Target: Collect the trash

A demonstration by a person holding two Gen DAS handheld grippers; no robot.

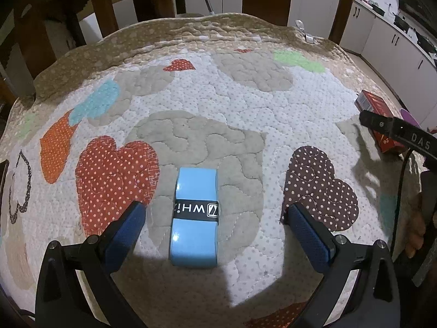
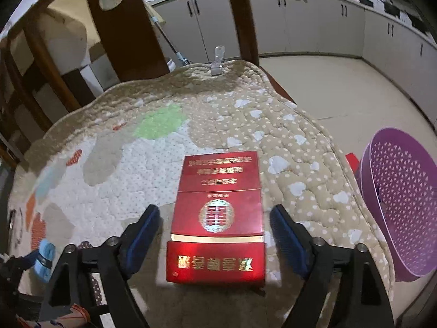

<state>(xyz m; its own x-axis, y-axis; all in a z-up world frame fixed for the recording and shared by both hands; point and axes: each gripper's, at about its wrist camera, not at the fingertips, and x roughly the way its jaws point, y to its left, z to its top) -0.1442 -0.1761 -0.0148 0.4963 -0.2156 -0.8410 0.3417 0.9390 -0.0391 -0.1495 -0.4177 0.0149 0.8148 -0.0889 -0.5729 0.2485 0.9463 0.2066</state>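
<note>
Both grippers hang spread wide over a quilted cloth (image 1: pixel 218 87) patterned with hearts. Left gripper (image 1: pixel 215 216) has its blue-padded fingers (image 1: pixel 124 235) standing well apart, one on each side of a light blue packet (image 1: pixel 195 218) that lies flat on the cloth with a black band printed WHIZ across its middle; neither pad touches the packet, and it holds nothing. Right gripper (image 2: pixel 214 221) is likewise wide open, its fingers (image 2: pixel 286 235) flanking a red carton (image 2: pixel 218 216) with gold lettering and a round gold emblem, which lies flat near the right edge of the cloth; gaps show between the pads and the carton on both sides, so it grips nothing. Off the right edge, lower down on the pale floor, stands a purple perforated basket (image 2: pixel 404 191). A small clear clip (image 2: pixel 217 64) sits on the far edge of the cloth. Dark wooden chair backs (image 2: pixel 123 27) rise beyond the far edge, with white cabinets (image 2: pixel 300 24) along the far wall. From the left wrist view, the carton (image 1: pixel 379 120) appears at far right, partly behind the other gripper's black arm.
</note>
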